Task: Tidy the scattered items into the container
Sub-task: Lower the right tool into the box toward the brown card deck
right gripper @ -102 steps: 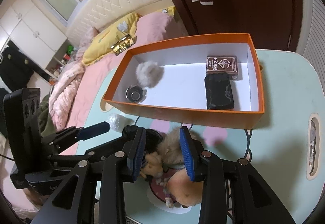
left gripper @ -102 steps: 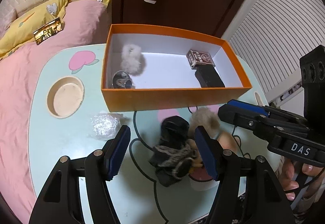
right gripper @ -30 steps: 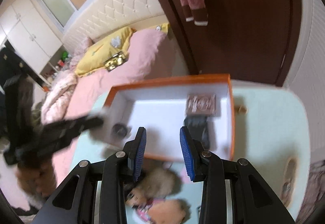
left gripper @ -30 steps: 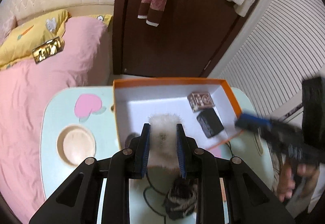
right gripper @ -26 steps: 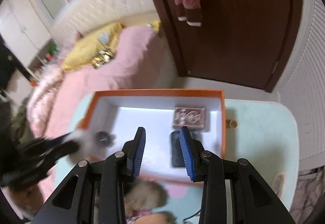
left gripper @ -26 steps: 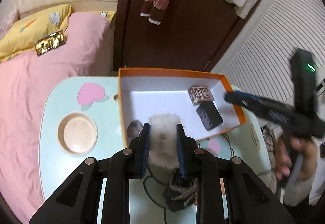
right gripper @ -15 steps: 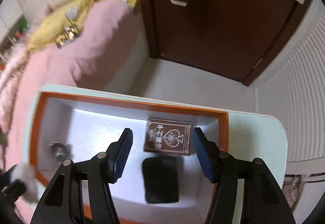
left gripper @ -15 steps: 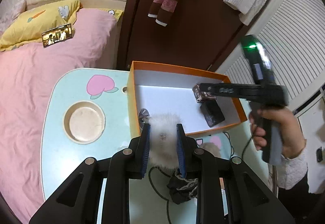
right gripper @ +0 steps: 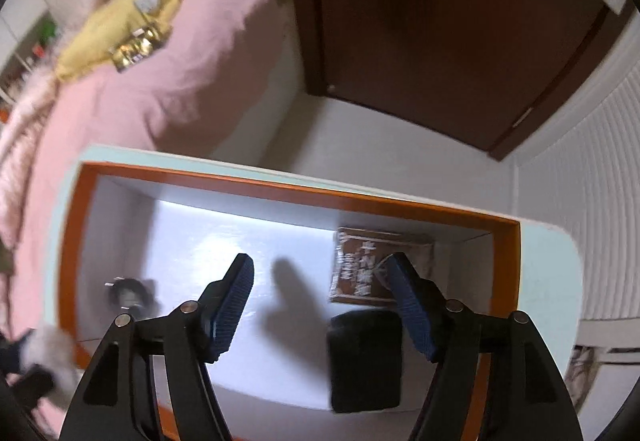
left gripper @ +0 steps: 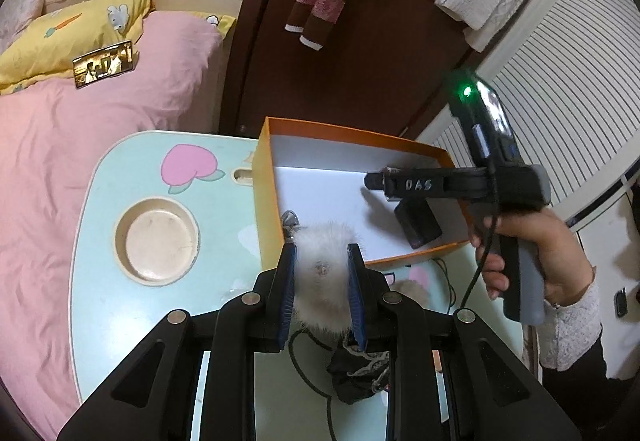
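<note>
Orange cardboard, white inside: the box point(left gripper: 262, 177) sits at about one o'clock from my left tongs point(left gripper: 322, 291), and it already holds a dark pouch point(right gripper: 364, 359), a patterned card box point(right gripper: 360, 265) against its far right corner and a small metallic thing point(right gripper: 130, 295) near its left end, which is too blurred for me to name. I judge the tidying roughly half done, because a tan fluffy piece point(left gripper: 410, 289) and a black knitted item point(left gripper: 354, 379) lie out on the pale green surface point(left gripper: 120, 321), at four and five o'clock of the left tongs. My left tongs are closed narrowly on a white fur pom-pom point(left gripper: 322, 277), lifted clear of the surface and hanging just at the box's near wall, not yet over its floor. My right tongs point(right gripper: 320, 305) are spread wide with nothing between them, poised over the middle of the box and tipped down towards its floor, with the pouch at five o'clock and the card box at two o'clock of them. In the left view the right hand point(left gripper: 532, 253) grips the handle at three o'clock, holding the tool level above the box. What is left for me, I think, is to carry the pom-pom forward over the wall and let it go, then fetch the two pieces outside.
</note>
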